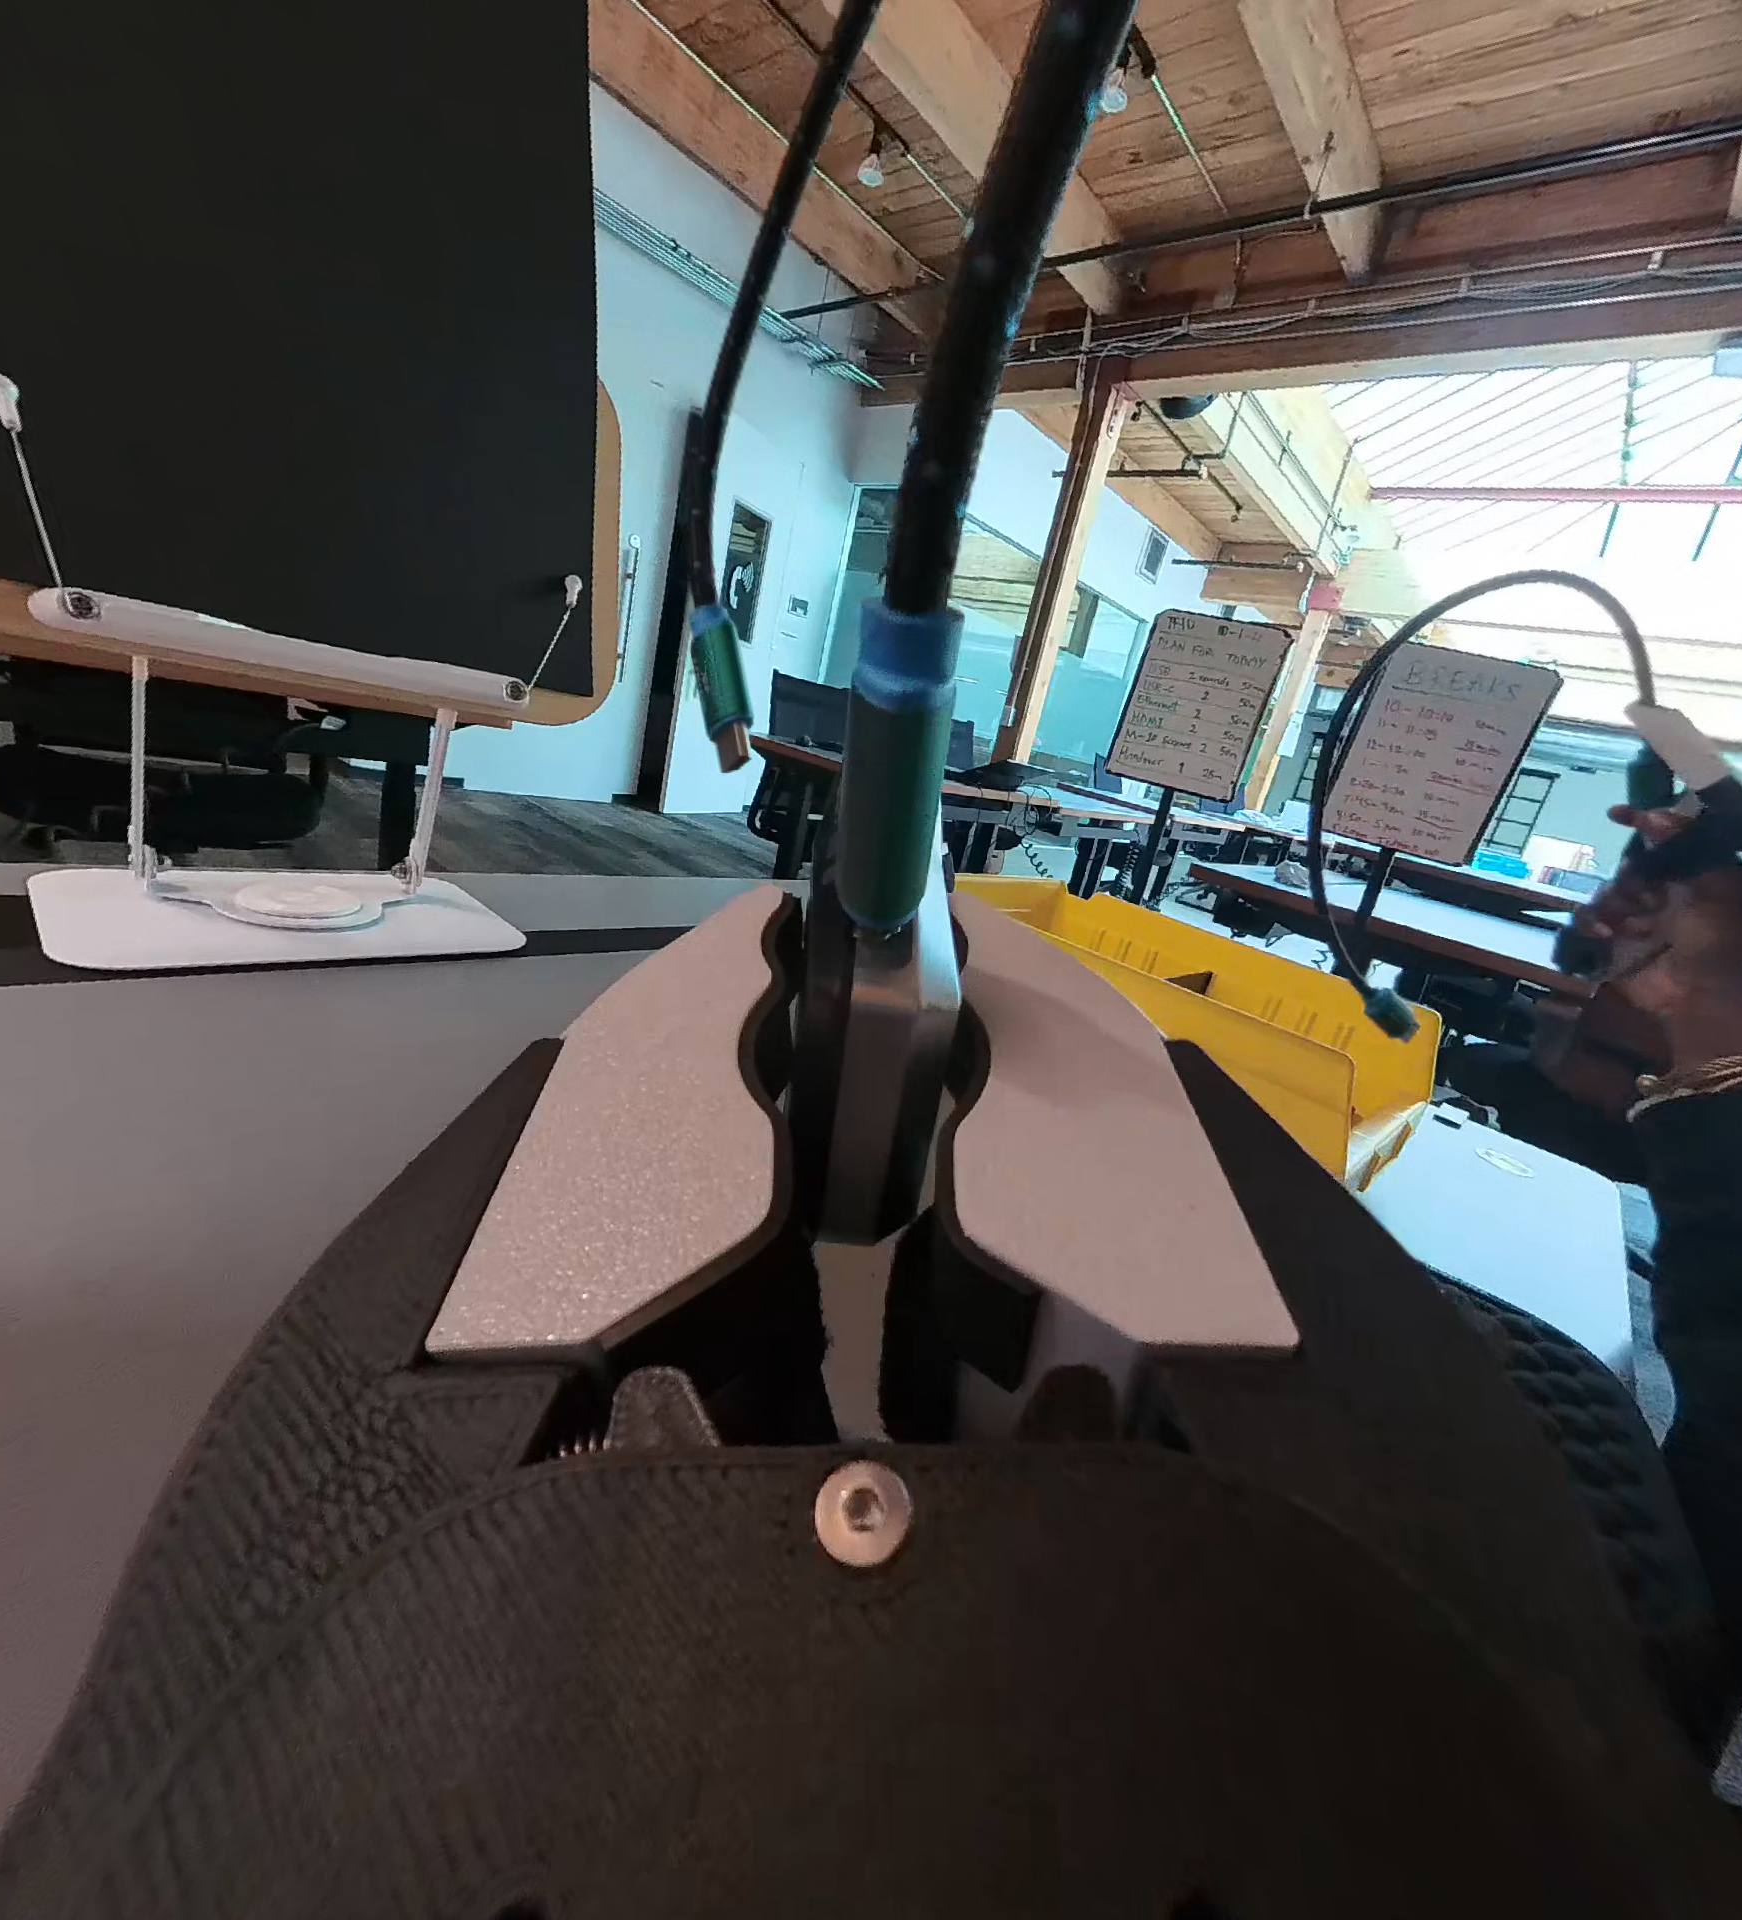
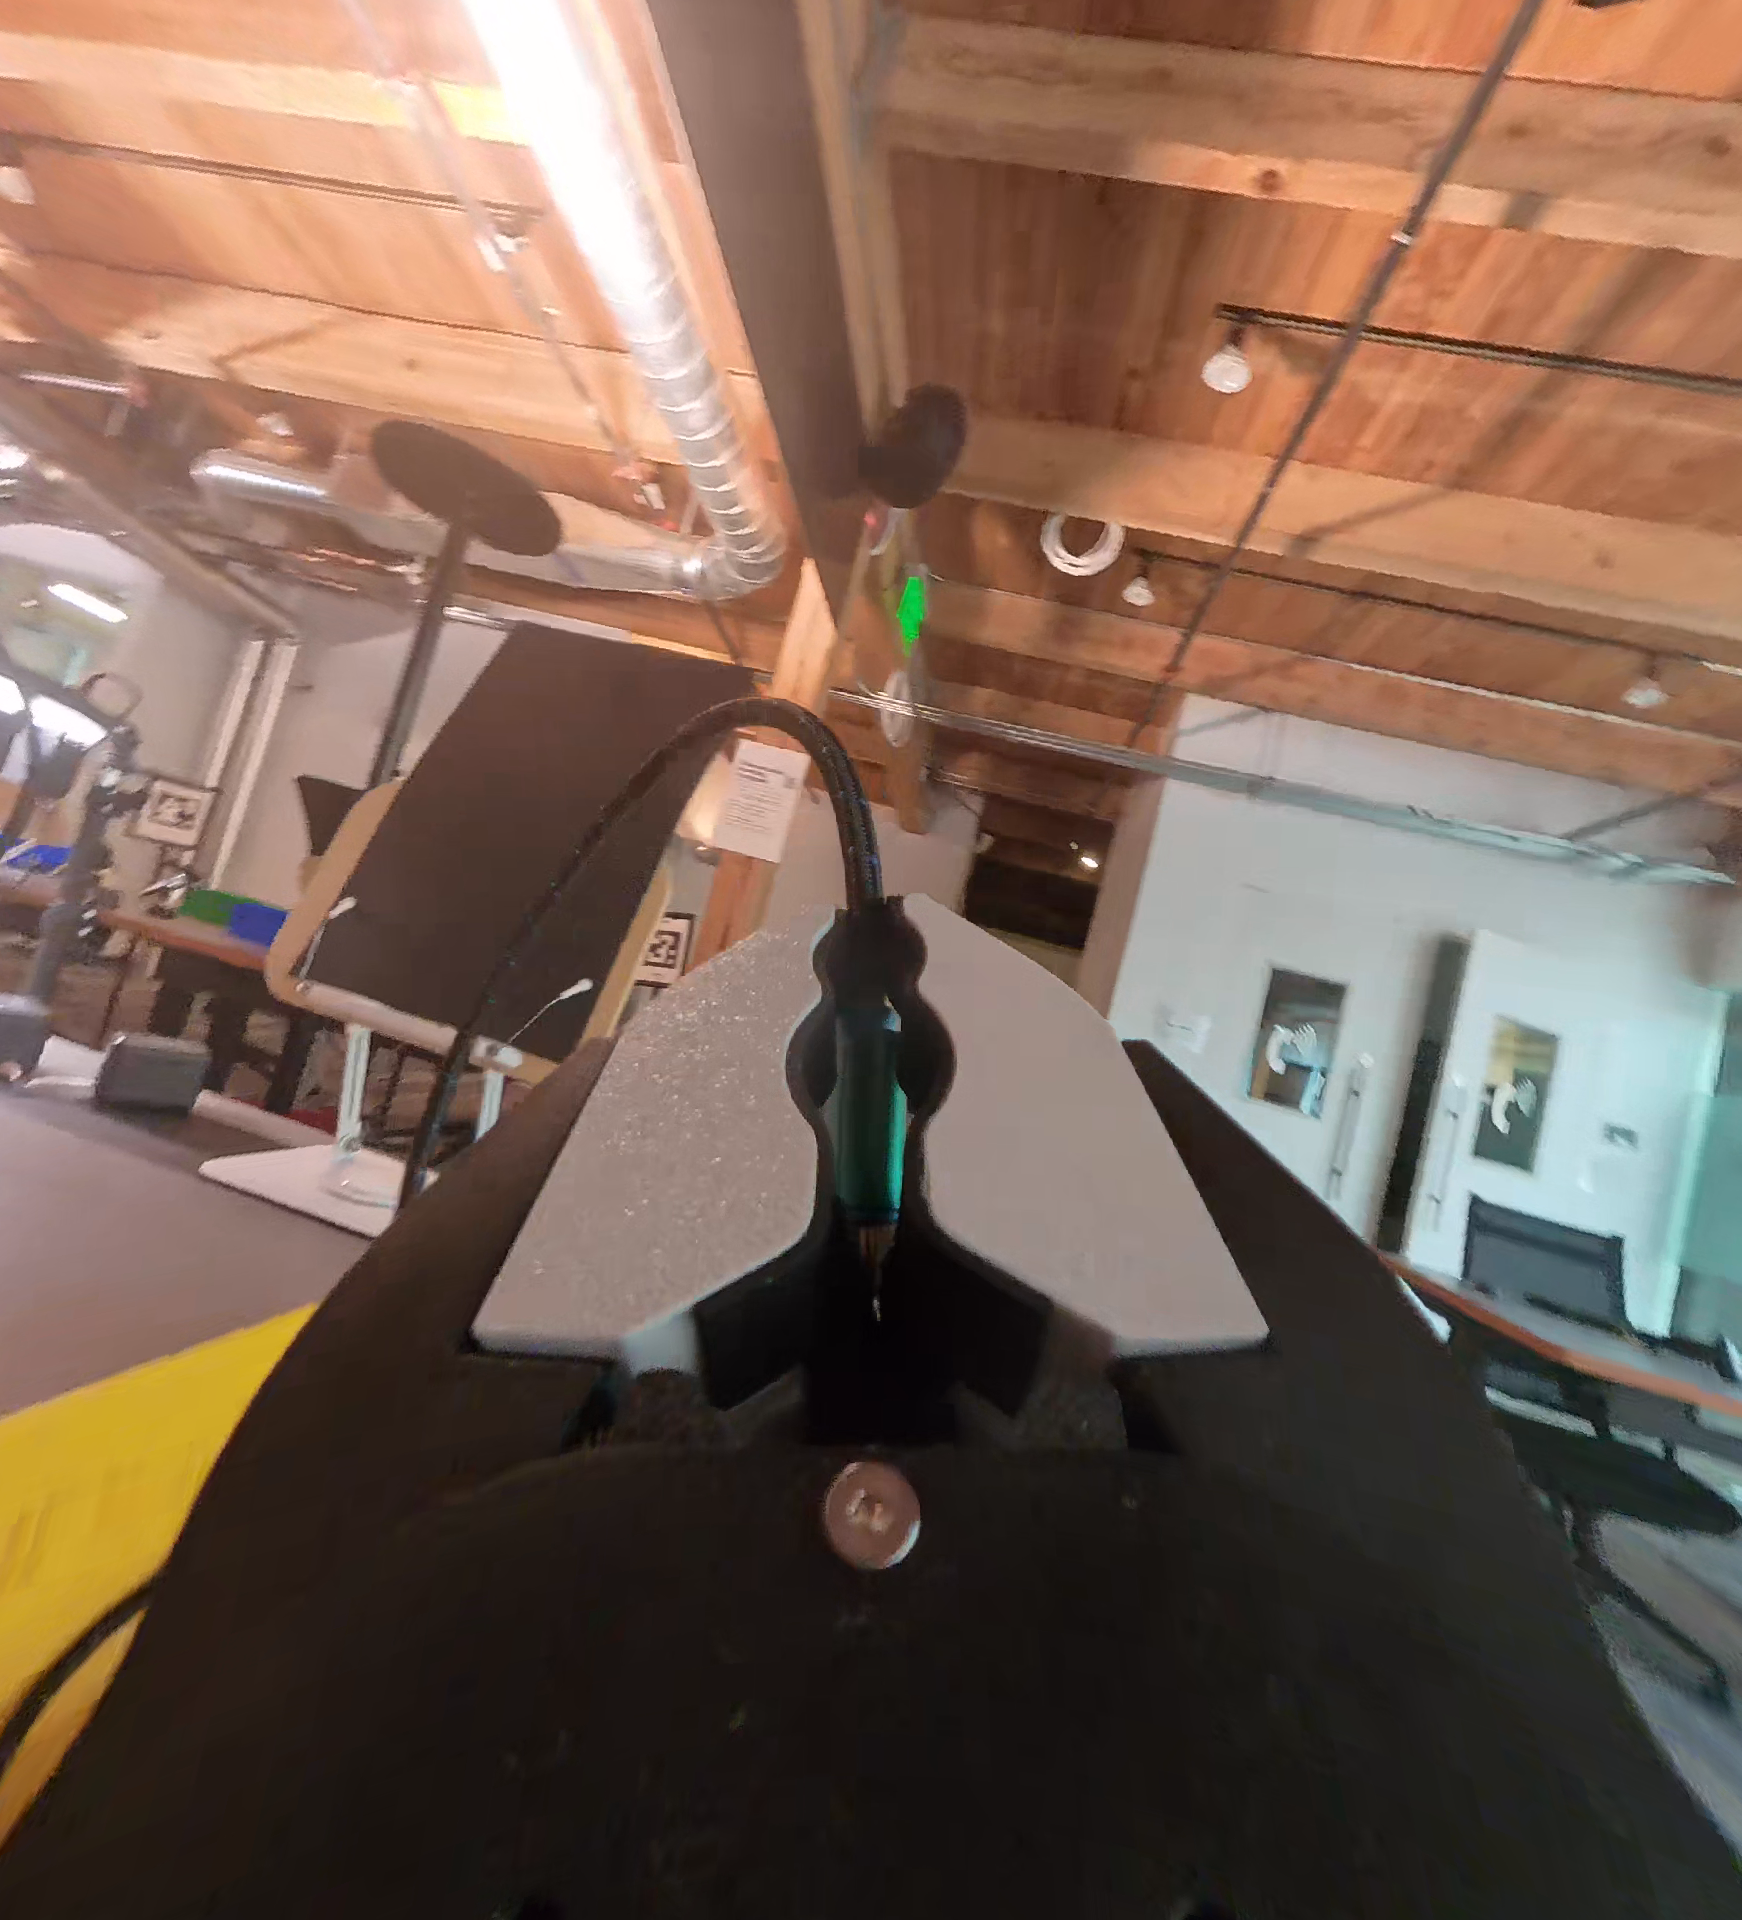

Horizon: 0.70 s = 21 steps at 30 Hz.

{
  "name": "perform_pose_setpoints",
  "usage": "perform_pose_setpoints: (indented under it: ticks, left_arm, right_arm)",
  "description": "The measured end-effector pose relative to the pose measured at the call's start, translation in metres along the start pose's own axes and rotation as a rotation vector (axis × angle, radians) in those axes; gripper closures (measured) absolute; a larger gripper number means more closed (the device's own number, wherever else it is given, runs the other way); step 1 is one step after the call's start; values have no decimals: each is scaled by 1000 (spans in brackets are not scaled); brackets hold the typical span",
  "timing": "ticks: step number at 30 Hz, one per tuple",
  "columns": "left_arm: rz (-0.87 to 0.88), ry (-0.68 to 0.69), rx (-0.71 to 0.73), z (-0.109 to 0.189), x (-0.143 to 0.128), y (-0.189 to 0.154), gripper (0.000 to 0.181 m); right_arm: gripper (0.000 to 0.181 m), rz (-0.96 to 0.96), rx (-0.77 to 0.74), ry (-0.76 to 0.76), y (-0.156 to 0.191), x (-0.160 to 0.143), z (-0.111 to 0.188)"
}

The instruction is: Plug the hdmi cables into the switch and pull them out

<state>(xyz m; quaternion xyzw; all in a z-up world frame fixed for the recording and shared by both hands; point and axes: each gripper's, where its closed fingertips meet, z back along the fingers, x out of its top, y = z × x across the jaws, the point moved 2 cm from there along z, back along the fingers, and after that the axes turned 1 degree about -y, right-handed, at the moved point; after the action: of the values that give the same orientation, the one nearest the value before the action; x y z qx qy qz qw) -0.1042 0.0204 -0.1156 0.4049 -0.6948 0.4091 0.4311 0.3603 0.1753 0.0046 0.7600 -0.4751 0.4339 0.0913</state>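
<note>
In the left wrist view, my left gripper [image 1: 877, 920] is shut on a thin grey switch [image 1: 882, 1091], held edge-on above the table. A green HDMI plug with blue tape [image 1: 898, 800] sits in the switch's top, and its black cable rises out of frame. A second green plug [image 1: 719, 691] dangles free on another black cable to the left. My right gripper [image 2: 872, 935] is shut on a green HDMI plug [image 2: 869, 1132], whose metal tip points back toward the camera. Its black cable [image 2: 742, 727] arches up and to the left. The right gripper also shows far right [image 1: 1677, 764], held in a hand.
A yellow bin [image 1: 1210, 997] stands just beyond the left gripper and shows at the lower left [image 2: 67, 1455]. A white stand [image 1: 275, 920] holding a black panel is at the back left of the grey table [image 1: 171, 1143]. Whiteboards and desks stand behind.
</note>
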Motion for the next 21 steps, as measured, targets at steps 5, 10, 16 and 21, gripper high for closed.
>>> perform_pose_setpoints:
  ticks: [5,10,16,21]
  left_arm:
    - [-8,1,-1,0,0,-1,158]
    - [-7,1,-4,0,0,-1,158]
    - [-21,12,-14,-1,-1,-3,158]
    - [-25,16,-18,-2,-2,-4,157]
  right_arm:
    - [174,74,138,19,16,-34,-4]
    - [175,14,328,161,39,-67,-4]
    - [174,-240,469,675,64,-114,6]
    - [174,-75,368,1308,69,-161,39]
